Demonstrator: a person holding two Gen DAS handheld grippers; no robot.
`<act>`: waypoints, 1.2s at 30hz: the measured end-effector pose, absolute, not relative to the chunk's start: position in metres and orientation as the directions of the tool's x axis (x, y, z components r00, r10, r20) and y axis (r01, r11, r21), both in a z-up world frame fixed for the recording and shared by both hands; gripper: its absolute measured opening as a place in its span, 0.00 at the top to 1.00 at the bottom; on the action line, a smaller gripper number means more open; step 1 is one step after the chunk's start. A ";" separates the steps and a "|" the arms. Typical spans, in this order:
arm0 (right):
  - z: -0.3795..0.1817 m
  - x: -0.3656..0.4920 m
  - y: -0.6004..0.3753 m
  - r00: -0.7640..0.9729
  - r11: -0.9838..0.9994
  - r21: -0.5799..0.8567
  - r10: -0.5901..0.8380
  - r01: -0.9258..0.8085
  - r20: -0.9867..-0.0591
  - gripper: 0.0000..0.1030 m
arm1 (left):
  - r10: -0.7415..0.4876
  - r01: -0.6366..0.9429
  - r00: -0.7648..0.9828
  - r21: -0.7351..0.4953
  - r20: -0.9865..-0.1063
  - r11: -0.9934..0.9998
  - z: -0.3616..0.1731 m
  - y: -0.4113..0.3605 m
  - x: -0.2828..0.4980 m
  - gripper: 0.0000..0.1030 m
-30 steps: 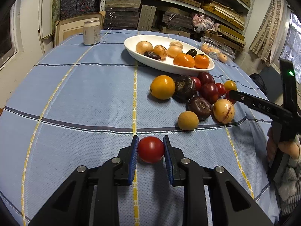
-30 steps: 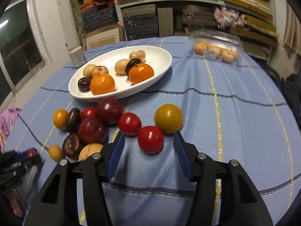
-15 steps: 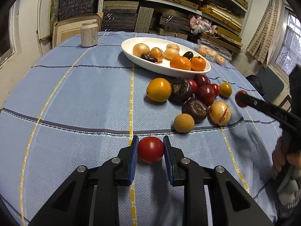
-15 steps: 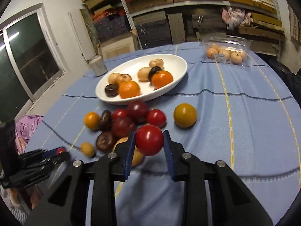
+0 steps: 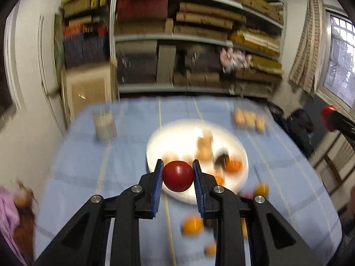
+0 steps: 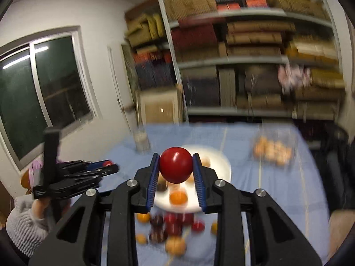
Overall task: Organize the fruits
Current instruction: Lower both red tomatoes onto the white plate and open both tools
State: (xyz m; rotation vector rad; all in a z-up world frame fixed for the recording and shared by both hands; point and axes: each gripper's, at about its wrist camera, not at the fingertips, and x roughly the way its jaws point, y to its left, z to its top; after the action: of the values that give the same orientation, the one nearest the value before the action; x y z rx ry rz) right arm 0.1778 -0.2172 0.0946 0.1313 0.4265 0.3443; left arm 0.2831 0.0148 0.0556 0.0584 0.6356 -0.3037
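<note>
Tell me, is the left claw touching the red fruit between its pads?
Touching. The left wrist view shows both blue pads of the left claw pressed against the red fruit, no gap either side.

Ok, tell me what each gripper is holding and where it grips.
Left gripper: a red tomato, pinched at its sides between the blue pads. Right gripper: another red tomato, also clamped across its sides.

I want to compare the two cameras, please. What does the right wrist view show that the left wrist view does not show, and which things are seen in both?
Only the right wrist view: the whole left gripper from the side, held by a hand in a grey sleeve, and a dark window.

Only the left wrist view: a curtain beside a bright window.

Both: a red fruit clamped between blue pads, the white plate, the blue tablecloth, the shelves.
</note>
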 end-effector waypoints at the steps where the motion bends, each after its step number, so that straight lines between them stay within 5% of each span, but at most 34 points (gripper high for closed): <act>1: 0.104 0.185 -0.217 0.861 0.937 0.186 0.345 -0.295 -0.373 0.72 | -0.250 0.290 0.772 -0.027 -0.584 0.957 0.065 0.010 0.298 0.74; 5: 0.087 0.247 -0.209 0.836 0.944 0.194 0.328 -0.268 -0.441 0.72 | -0.257 0.297 0.749 -0.037 -0.611 0.954 0.062 -0.013 0.353 0.74; 13: -0.042 0.362 -0.203 0.680 0.959 0.235 0.280 -0.161 -0.677 0.72 | -0.253 0.280 0.568 -0.105 -0.783 0.954 -0.057 -0.039 0.445 0.74; 19: -0.083 0.396 -0.211 0.612 0.952 0.288 0.288 -0.101 -0.737 0.71 | -0.251 0.271 0.522 -0.121 -0.815 0.955 -0.089 -0.034 0.463 0.74; 22: -0.090 0.403 -0.213 0.592 0.946 0.312 0.300 -0.086 -0.748 0.70 | -0.242 0.257 0.538 -0.116 -0.807 0.959 -0.085 -0.033 0.462 0.62; 26: -0.073 0.390 -0.219 0.627 0.940 0.331 0.304 -0.078 -0.717 0.70 | -0.238 0.248 0.571 -0.112 -0.785 0.962 -0.064 -0.025 0.449 0.60; 31: 0.006 0.329 -0.230 0.748 0.935 0.328 0.316 -0.138 -0.584 0.66 | -0.218 0.242 0.654 -0.073 -0.724 0.967 -0.014 -0.008 0.402 0.40; 36: 0.058 0.220 -0.231 0.869 0.946 0.246 0.296 -0.210 -0.397 0.22 | -0.193 0.232 0.752 -0.021 -0.630 0.973 0.018 0.010 0.322 0.18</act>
State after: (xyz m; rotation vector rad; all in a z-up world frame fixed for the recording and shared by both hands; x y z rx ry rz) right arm 0.2196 -0.2311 0.0583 0.1982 0.4458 0.2663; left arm 0.3223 0.0101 0.0177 0.0595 0.6807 -0.2318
